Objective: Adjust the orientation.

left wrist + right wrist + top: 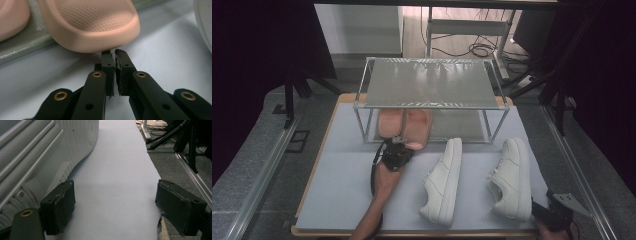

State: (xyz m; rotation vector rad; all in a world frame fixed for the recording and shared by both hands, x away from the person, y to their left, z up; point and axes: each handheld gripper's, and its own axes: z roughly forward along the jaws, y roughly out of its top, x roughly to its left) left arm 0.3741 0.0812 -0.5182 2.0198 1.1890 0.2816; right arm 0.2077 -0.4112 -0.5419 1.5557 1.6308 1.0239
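Two pink slippers lie on the lower shelf of a metal rack (427, 82), the left slipper (390, 121) beside the right slipper (418, 127), heels jutting toward me. My left gripper (400, 141) is at the right slipper's heel. In the left gripper view its jaws (114, 53) are shut with nothing between them, tips just under the heel rim of that slipper (92, 25). Two white sneakers lie on their sides on the table, one in the middle (443, 180) and one to the right (512, 177). My right gripper (536, 206) stands open (115, 187) beside the right sneaker's sole (37, 157).
The pale blue table top (342, 190) has bare room at its left and front. The rack's lower shelf edge (25, 42) runs under the slippers. Cables and dark stand legs (482, 49) are on the floor behind the table, with the table's right edge (152, 165) close to my right gripper.
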